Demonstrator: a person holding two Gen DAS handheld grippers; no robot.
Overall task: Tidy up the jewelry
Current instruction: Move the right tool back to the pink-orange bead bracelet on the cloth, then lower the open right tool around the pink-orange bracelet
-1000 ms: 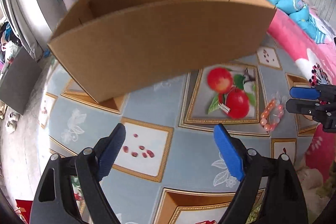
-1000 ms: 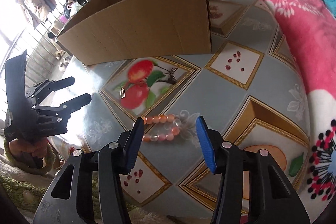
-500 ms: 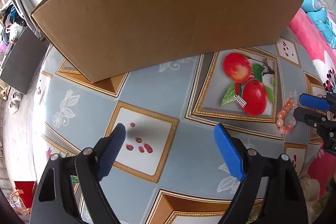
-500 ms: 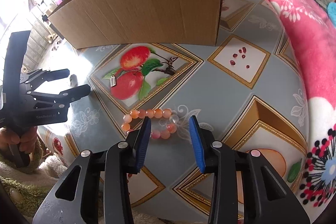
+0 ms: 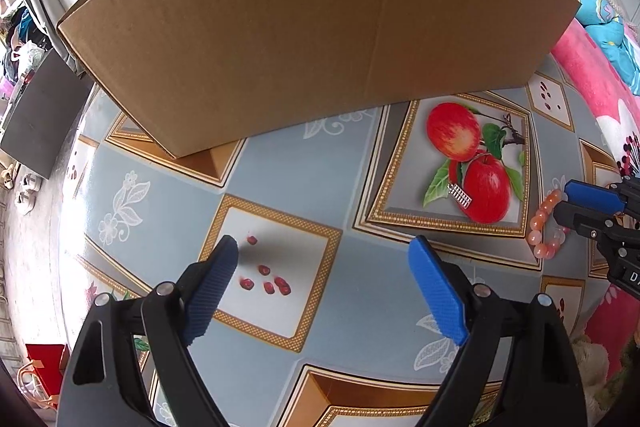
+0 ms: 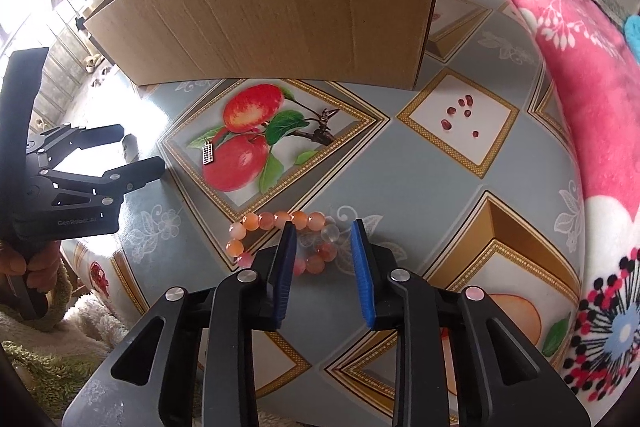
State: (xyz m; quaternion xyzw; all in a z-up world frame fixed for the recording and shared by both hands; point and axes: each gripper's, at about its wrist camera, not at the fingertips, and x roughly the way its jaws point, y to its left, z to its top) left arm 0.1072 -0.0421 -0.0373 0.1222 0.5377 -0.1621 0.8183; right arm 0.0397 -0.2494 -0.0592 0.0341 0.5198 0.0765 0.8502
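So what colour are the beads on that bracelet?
Mostly orange and pink beads, one clear, on the bracelet; the right wrist view shows it best.

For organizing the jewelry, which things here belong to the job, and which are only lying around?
Belong to the job:
- bead bracelet, right gripper closing around part of it
- small silver charm
- cardboard box
- left gripper, open

Lying around:
- pink blanket
- fruit-print tablecloth

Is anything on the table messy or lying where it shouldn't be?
Yes. The bead bracelet and a small silver charm lie loose on the tablecloth, outside the cardboard box. The right tongs are closing around part of the bracelet. Nothing looks spilled or broken.
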